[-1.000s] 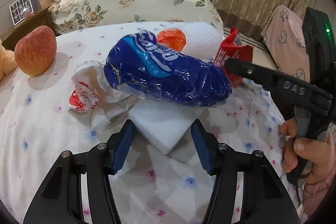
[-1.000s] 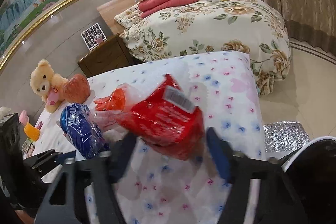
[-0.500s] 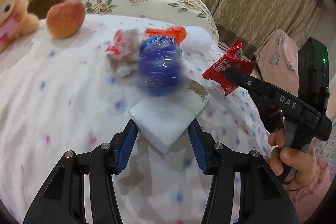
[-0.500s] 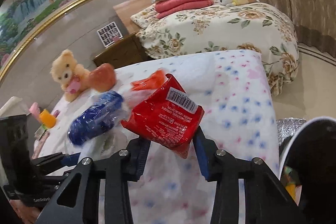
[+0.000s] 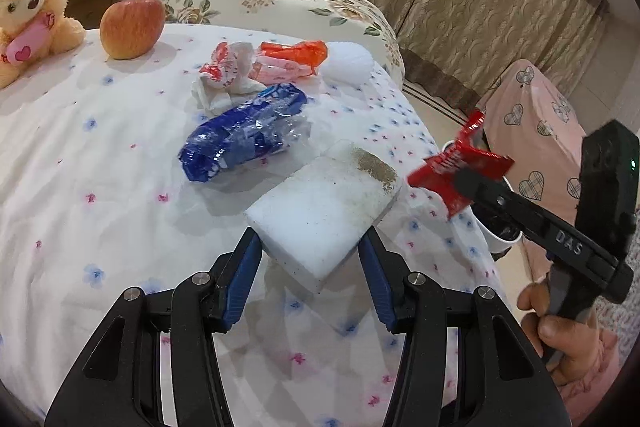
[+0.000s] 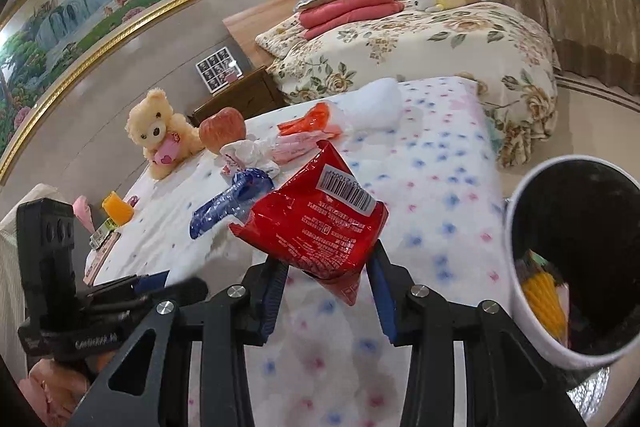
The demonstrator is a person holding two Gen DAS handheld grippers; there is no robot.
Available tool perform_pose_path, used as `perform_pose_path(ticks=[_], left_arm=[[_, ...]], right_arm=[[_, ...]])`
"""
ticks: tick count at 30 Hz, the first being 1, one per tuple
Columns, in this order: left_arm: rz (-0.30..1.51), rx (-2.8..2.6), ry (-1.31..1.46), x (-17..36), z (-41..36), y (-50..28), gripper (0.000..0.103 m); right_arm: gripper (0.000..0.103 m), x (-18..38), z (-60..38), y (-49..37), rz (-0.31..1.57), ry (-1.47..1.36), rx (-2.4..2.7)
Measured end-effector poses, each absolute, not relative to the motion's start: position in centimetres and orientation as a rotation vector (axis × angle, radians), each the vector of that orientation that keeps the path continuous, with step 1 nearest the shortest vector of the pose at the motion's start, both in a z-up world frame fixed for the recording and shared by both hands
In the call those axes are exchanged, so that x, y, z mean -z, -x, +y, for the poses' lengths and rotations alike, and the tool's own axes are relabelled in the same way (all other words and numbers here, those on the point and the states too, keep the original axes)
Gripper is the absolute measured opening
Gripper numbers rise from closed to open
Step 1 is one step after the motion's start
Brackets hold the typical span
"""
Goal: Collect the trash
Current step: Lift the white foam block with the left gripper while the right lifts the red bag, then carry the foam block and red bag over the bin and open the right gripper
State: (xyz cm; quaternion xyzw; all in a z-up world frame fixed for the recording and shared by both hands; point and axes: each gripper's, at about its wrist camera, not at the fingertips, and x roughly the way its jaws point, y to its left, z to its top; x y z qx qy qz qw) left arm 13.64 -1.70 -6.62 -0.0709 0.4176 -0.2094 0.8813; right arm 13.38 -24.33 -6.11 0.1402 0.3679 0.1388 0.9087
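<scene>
My left gripper (image 5: 310,259) is shut on a white foam block (image 5: 324,211) with a dirty corner, held above the flowered tabletop (image 5: 80,155). My right gripper (image 6: 326,291) is shut on a red snack wrapper (image 6: 316,223); the wrapper also shows at the right in the left wrist view (image 5: 460,167). A white bin with a black liner (image 6: 516,251) stands to the right of the right gripper, with trash inside. A blue plastic wrapper (image 5: 244,135), a crumpled white and red bag (image 5: 228,75), an orange wrapper (image 5: 296,53) and a white wad (image 5: 346,65) lie on the table.
An apple (image 5: 132,21) and a teddy bear (image 5: 28,15) sit at the table's far left. A bed with a floral cover (image 6: 420,47) stands behind the table. A pink chair with hearts (image 5: 536,131) is at the right. Small items (image 6: 116,213) lie on the table's left end.
The blue wrapper has slid off the foam block onto the table. My left gripper has lifted the block. My right gripper has carried the red wrapper right, close to the bin.
</scene>
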Motion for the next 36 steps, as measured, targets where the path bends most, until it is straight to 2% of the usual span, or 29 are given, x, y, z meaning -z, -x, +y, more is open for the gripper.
perform_pose_path(ticks=[36], left_arm=[[0.859, 0.621, -0.052, 5.3, -17.1, -14.2, 0.050]], right_arm=[[0.040, 6.2, -38.0, -7.7, 0.714, -0.391, -0.051]])
